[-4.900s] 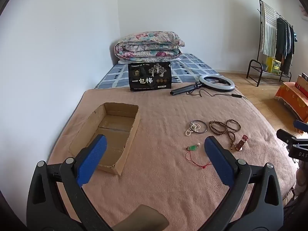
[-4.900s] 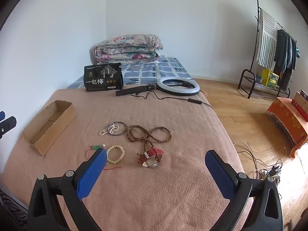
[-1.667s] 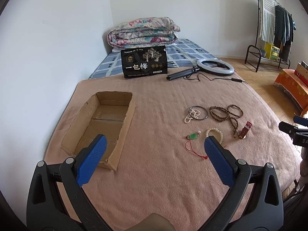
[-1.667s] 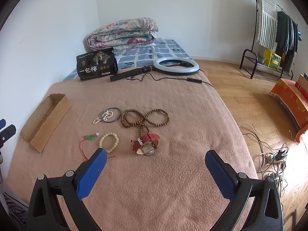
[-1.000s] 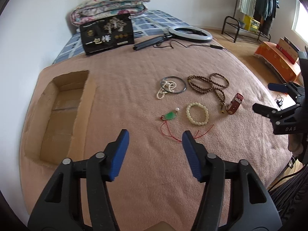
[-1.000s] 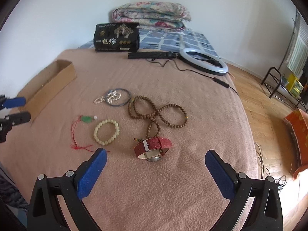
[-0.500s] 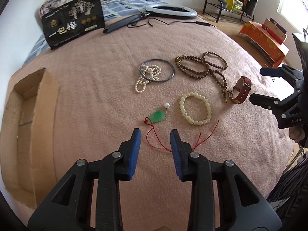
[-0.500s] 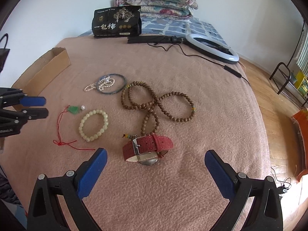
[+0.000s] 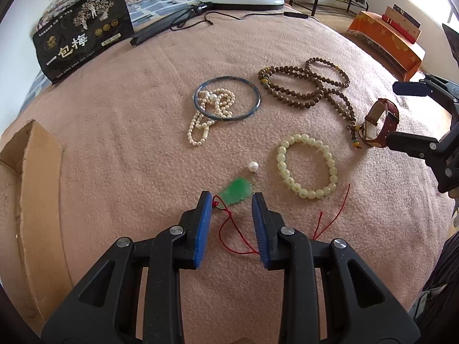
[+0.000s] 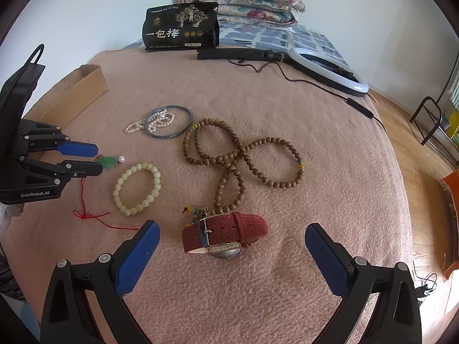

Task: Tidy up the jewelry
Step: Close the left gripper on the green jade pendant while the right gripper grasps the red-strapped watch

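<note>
1. Green jade pendant [image 9: 237, 191] on thin red cord [image 9: 229, 230], white pearl [image 9: 253, 166] at its far tip, lies flat on the pink blanket [image 9: 137, 132].
2. Your left tool [image 9: 231, 203] straddles it, narrowly spread, not yet pinching.
3. Your right tool [image 10: 229, 238] sits spread wide near the red watch [image 10: 226, 236].

Your left gripper [image 9: 231, 199] sits low over the blanket [image 9: 120, 120], jaws either side of the pendant [image 9: 236, 191]. Bead bracelet [image 9: 306, 169] lies just right of it; bangle [image 9: 227, 98] and long bead strand [image 9: 307, 91] behind; watch [image 10: 225, 236] before your right gripper [image 10: 232, 242]. Cardboard box [image 9: 27, 189] far left.
</note>
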